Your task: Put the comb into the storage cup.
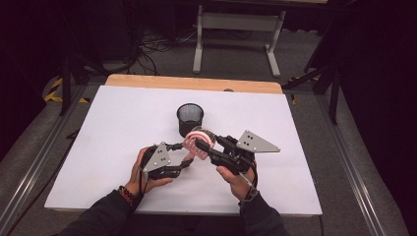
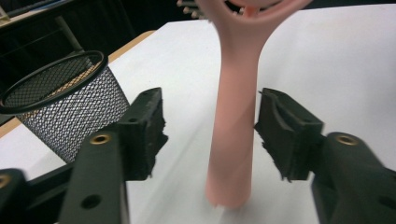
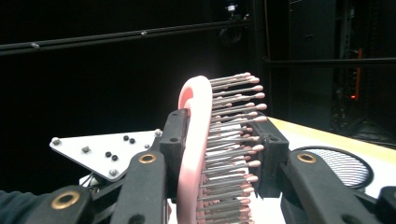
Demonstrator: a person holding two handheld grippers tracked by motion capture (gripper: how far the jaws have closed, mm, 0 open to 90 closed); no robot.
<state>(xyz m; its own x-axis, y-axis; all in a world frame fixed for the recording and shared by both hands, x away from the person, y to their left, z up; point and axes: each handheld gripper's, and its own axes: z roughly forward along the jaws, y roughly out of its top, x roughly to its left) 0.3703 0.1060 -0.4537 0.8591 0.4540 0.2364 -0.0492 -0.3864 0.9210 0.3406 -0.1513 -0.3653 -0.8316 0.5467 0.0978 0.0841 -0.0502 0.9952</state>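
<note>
At table centre, brush (image 1: 199, 142) head pinched by right gripper (image 1: 212, 148); left gripper (image 1: 183, 162) spread astride handle; likely handover, cup (image 1: 190, 118) at twelve o'clock.

Left gripper (image 2: 210, 135) jaws apart; right gripper (image 3: 224, 154) clamped (both hand-held)

I see the mesh cup (image 1: 190, 118) standing on the counter (image 1: 113, 128), behind both tools. The hairbrush (image 1: 197, 142) sits between them: its head in my right tool (image 1: 205, 145), its handle between my left tool's (image 1: 183, 152) parted jaws, untouched.
</note>
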